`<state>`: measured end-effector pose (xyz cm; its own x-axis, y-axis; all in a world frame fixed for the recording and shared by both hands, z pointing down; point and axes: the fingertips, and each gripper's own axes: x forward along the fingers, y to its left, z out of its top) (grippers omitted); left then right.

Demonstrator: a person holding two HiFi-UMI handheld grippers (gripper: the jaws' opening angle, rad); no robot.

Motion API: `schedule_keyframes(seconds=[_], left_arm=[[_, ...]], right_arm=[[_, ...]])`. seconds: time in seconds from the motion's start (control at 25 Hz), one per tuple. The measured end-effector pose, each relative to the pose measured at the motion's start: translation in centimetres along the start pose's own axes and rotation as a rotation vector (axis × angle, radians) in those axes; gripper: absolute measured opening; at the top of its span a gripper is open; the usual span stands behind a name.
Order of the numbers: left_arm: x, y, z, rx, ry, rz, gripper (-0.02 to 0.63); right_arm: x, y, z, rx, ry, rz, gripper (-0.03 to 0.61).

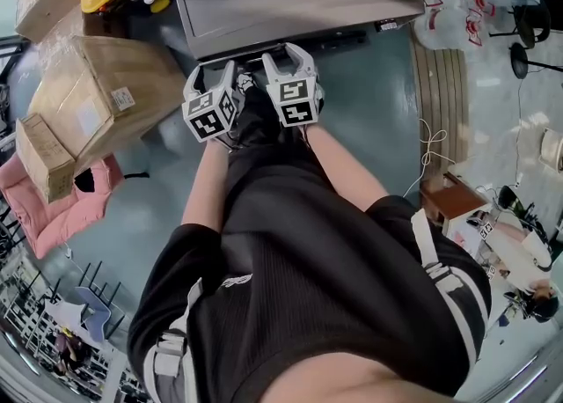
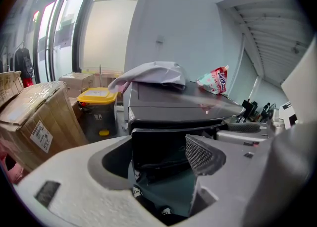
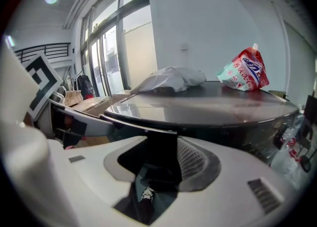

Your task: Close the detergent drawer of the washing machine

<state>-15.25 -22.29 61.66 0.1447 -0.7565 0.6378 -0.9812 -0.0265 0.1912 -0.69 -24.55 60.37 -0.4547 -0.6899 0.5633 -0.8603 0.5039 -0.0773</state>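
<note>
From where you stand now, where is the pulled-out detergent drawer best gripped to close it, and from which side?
Take the detergent drawer by its flat front panel, coming straight from the front of the washing machine. It juts out under the top, facing you, so a straight inward push probably suits it.

Big cardboard box (image 1: 106,98) on the floor, pink cushion (image 1: 66,208) just beside it, yellow-lidded bin (image 2: 98,103) further back. Also a white cloth (image 2: 153,75) and a red-and-white pouch (image 3: 245,72), not touching.
</note>
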Motion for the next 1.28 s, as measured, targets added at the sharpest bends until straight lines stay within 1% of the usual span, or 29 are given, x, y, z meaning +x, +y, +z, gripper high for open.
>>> schedule_keyframes(seconds=[0.24, 0.28, 0.32, 0.4, 0.48, 0.6, 0.68, 1.08, 1.28], left_arm=[[0.10, -0.01, -0.03, 0.010, -0.004, -0.024, 0.339], [0.06, 0.04, -0.01, 0.009, -0.005, -0.024, 0.336], [0.02, 0.06, 0.03, 0.007, -0.005, -0.022, 0.336], [-0.03, -0.03, 0.09, 0.002, -0.005, -0.015, 0.336], [-0.06, -0.16, 0.07, -0.007, -0.002, -0.007, 0.338], [-0.06, -0.18, 0.13, -0.012, -0.001, 0.008, 0.344], [-0.09, -0.14, 0.12, -0.010, 0.002, 0.007, 0.345], [0.04, -0.16, 0.13, -0.015, 0.022, 0.008, 0.350], [0.13, -0.09, 0.31, -0.026, 0.022, 0.024, 0.351]], right_arm=[[0.16, 0.28, -0.08, 0.001, -0.019, 0.023, 0.170], [0.12, 0.40, 0.04, -0.002, -0.018, 0.025, 0.176], [0.08, 0.59, 0.14, 0.004, -0.017, 0.028, 0.210], [0.02, 0.91, 0.22, 0.028, -0.016, 0.027, 0.222], [0.03, 0.93, 0.15, 0.027, -0.011, 0.008, 0.230], [0.10, 0.57, 0.21, -0.017, 0.005, -0.036, 0.230], [0.11, 0.45, 0.24, -0.021, 0.012, -0.052, 0.230], [0.16, 0.58, 0.32, 0.006, 0.034, -0.096, 0.224], [0.41, 0.50, 0.41, 0.024, 0.037, -0.087, 0.224]])
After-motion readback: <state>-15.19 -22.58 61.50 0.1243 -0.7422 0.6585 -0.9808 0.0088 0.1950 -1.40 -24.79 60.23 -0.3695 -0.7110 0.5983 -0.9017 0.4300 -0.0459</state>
